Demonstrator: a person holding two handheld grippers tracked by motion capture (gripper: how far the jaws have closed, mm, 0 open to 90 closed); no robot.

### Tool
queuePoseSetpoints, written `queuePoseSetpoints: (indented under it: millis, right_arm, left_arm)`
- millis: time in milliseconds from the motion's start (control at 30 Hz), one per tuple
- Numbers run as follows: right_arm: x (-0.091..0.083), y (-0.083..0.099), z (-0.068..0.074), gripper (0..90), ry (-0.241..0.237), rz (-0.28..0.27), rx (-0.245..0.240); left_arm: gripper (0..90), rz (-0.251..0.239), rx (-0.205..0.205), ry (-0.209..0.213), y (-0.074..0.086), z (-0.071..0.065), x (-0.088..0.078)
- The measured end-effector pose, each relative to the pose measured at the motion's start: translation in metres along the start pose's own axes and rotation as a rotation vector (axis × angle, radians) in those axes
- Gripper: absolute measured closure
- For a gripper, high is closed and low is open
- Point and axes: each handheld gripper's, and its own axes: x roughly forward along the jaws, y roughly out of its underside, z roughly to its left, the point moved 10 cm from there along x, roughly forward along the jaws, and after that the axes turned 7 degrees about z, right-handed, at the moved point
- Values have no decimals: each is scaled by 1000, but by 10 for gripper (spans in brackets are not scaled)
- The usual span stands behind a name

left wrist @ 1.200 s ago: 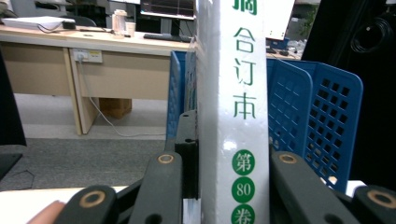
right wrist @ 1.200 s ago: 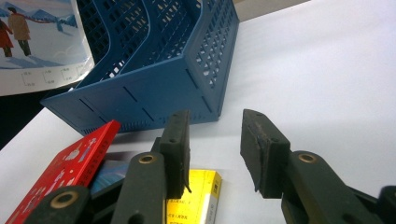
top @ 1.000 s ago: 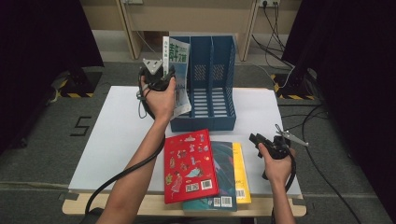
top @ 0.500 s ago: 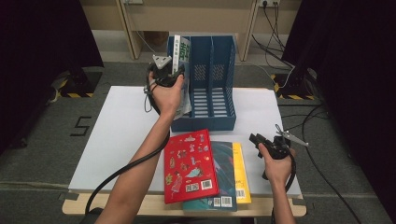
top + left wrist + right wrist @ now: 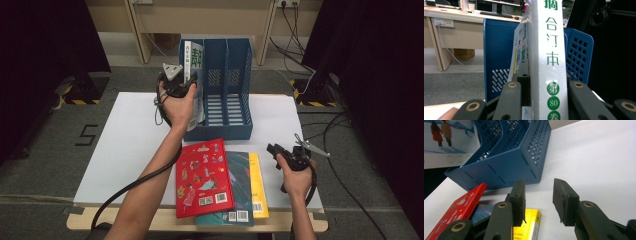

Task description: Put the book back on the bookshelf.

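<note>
In the rack, book upright (spine vertical)

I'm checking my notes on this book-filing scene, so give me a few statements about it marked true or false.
1. The left gripper is shut on the white book. True.
2. The white book stands in the rightmost slot of the blue file rack. False: it is at the rack's leftmost slot.
3. The right gripper holds the yellow book. False: its jaws stand apart with nothing between them, above the table.
4. The red book lies on top of the stack near the table's front edge. True.
5. The red book stands upright in the rack. False: it lies flat in front of the rack.
</note>
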Motion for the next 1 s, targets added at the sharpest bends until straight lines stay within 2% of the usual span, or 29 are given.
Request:
queuePoseSetpoints:
  millis: [100,167,267,533,700,800,900,1000]
  right_arm:
    - [0,0,-2,633,4,-3,-1]
    - [-1,-1,-2,633,4,-5,-4]
    - [-1,-2,-3,633,5,-7,-7]
    - [4,1,-1,633,1,3,-8]
    - [4,1,-1,632,2,7,-12]
    - [3,1,-2,633,-2,4,4]
    - [3,1,-2,633,-2,5,6]
    - [4,1,-2,633,-1,7,-7]
  left_arm:
    - [727,2,-3,8,0,-3,-1]
    - [726,5,-18,28,1,-4,-1]
    - [726,-6,-5,33,-3,-8,-3]
    - [726,-16,-45,65,-12,-1,13]
    - [723,-24,-37,66,-8,-4,20]
    - [722,-21,-32,73,-8,-7,21]
    - [722,-10,-52,85,-11,-6,24]
    - [720,-18,-40,115,-20,-8,26]
